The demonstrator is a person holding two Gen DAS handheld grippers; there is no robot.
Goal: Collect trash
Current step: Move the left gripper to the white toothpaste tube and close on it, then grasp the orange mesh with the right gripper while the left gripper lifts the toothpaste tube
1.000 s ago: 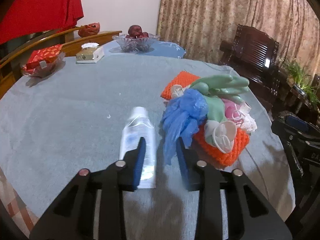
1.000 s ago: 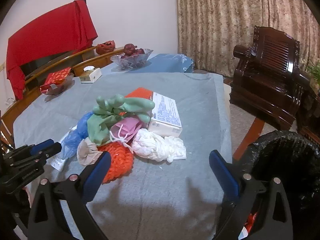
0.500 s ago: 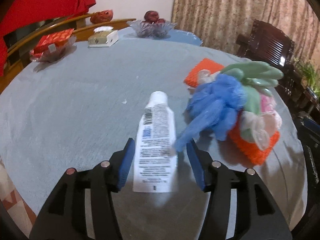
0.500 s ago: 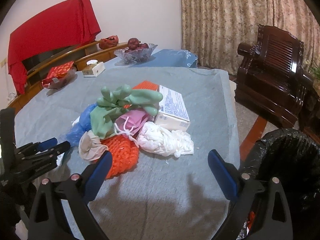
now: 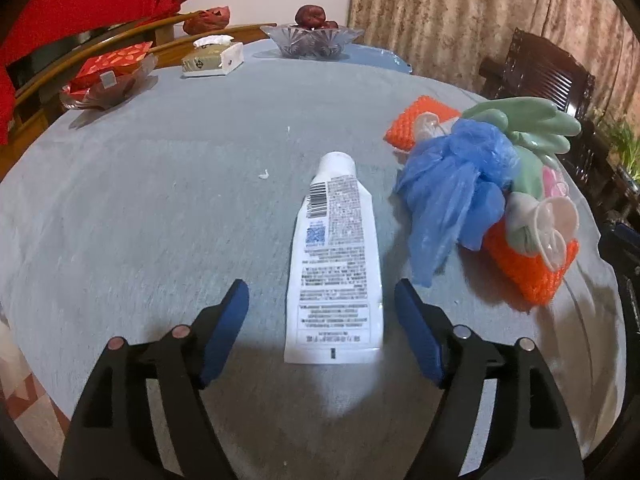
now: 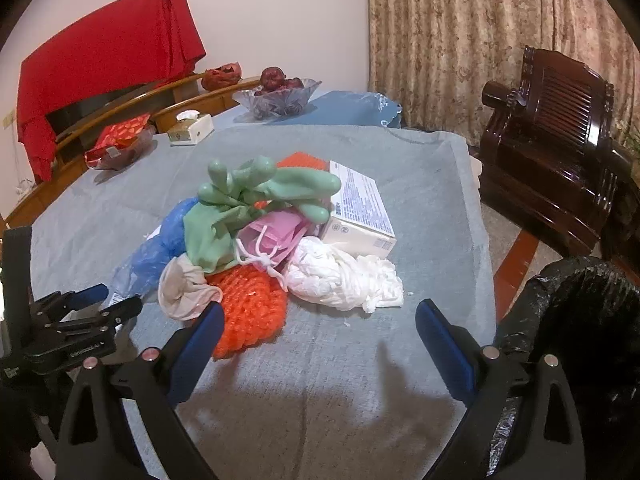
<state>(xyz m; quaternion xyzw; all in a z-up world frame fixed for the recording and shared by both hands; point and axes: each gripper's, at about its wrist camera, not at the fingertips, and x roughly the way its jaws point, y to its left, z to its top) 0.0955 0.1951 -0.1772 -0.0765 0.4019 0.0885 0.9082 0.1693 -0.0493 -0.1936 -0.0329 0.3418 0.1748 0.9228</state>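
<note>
My left gripper [image 5: 322, 312] straddles the tube [image 5: 336, 264], jaws spread; my right gripper [image 6: 316, 344] gapes, wad [image 6: 340, 276] at twelve o'clock.

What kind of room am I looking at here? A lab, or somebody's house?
Most likely a home's living or dining room. A carved dark wooden armchair stands before patterned curtains, and a glass fruit bowl and a tissue box sit on the cloth-covered table.
</note>
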